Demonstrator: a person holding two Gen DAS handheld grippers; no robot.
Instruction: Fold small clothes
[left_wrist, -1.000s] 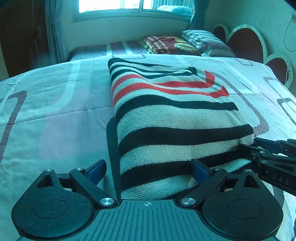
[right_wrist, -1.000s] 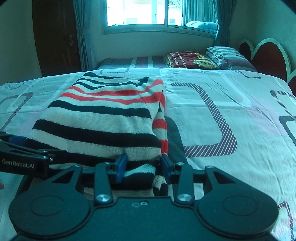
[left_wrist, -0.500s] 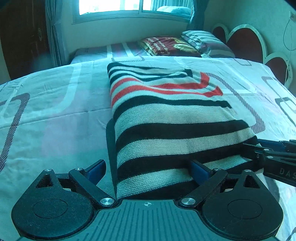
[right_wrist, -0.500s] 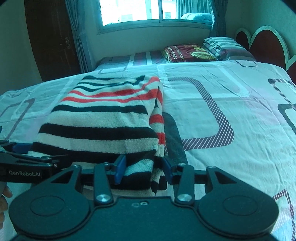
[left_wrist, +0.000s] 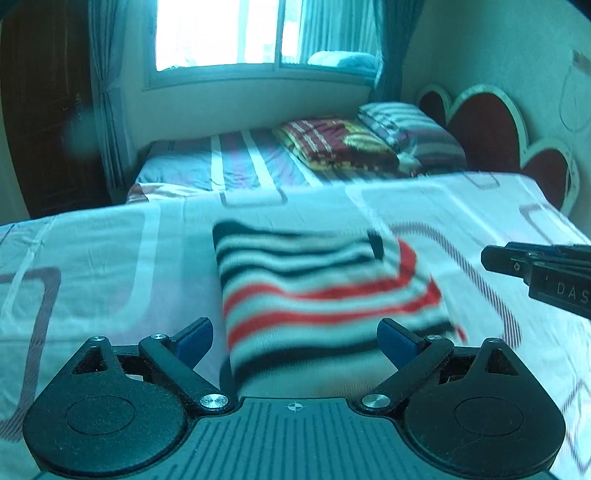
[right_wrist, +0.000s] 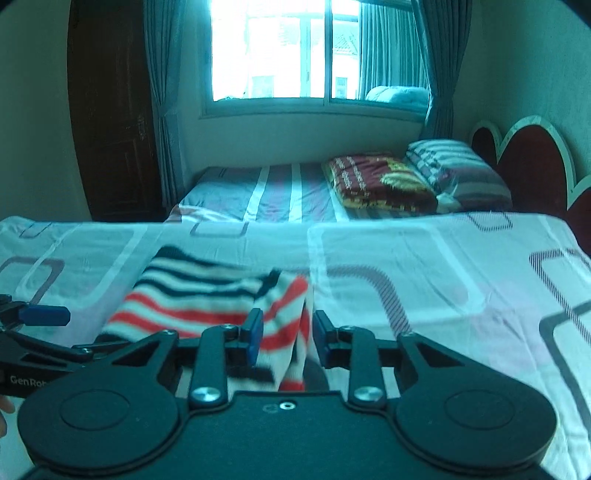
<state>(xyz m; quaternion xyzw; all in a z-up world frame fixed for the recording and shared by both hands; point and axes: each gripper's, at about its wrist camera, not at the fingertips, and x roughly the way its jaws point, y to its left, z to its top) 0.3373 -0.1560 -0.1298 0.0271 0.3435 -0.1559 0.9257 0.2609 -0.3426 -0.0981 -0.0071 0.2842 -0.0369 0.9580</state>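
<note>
Striped knit top (left_wrist: 325, 295) now lies folded on the bedsheet (left_wrist: 110, 258), shorter than 1 second ago; both tools have lifted off its near hem. Left gripper (left_wrist: 295, 339) hangs wide open above it, holding nothing. Right gripper (right_wrist: 286, 338) is closing, with the top's right edge showing between its pads; no clear pinch. Fold looks done. No containers in sight.

Striped knit garment (left_wrist: 325, 295), black, cream and red; folded, lying flat on the bedsheet (left_wrist: 110, 258).
</note>
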